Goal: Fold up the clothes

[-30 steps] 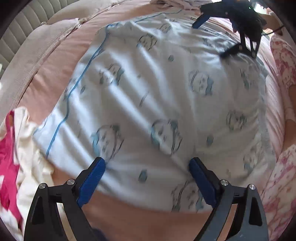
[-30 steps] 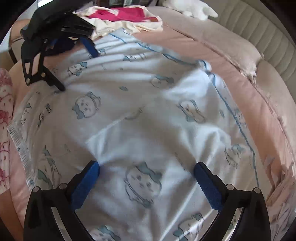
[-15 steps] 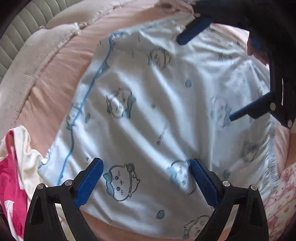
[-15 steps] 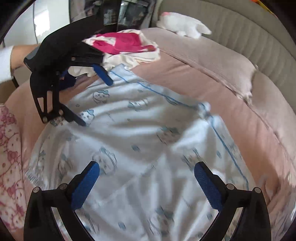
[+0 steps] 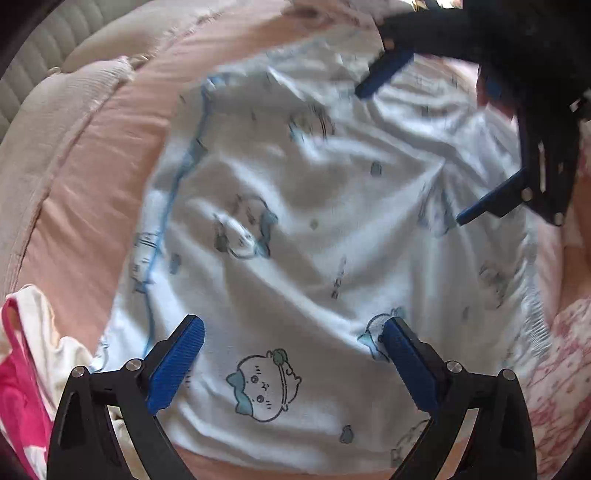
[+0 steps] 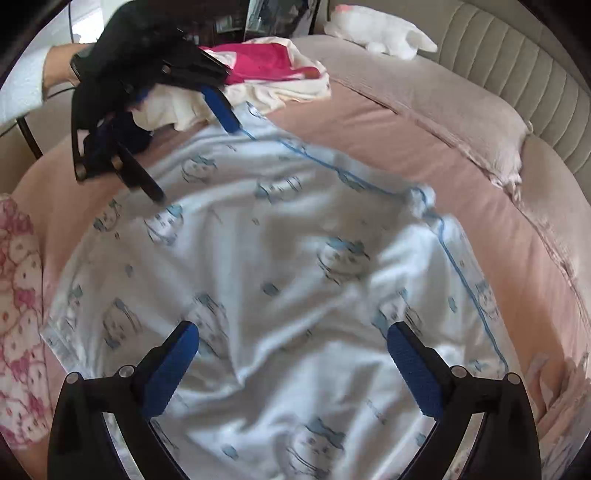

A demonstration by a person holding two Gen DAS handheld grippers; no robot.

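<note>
A pale blue garment (image 5: 314,236) printed with cartoon faces and edged with blue piping lies spread on the pink bed; it fills the right wrist view (image 6: 280,266) too. My left gripper (image 5: 291,332) is open and empty, hovering over the garment's near edge. It also shows in the right wrist view (image 6: 192,155) at the upper left, open. My right gripper (image 6: 291,336) is open and empty above the garment. It shows in the left wrist view (image 5: 410,155) at the upper right, open, jaws wide over the cloth.
A pile of pink and cream clothes (image 6: 273,77) lies at the garment's far corner, also seen in the left wrist view (image 5: 22,369). A pink-patterned fabric (image 5: 554,369) lies beside the garment. A beige pillow (image 6: 443,99), a white plush toy (image 6: 380,29) and padded headboard (image 6: 517,66) line the bed.
Both grippers have risen and drawn closer together over the garment. Each looms larger in the other's view. The cloth has more wrinkles now.
</note>
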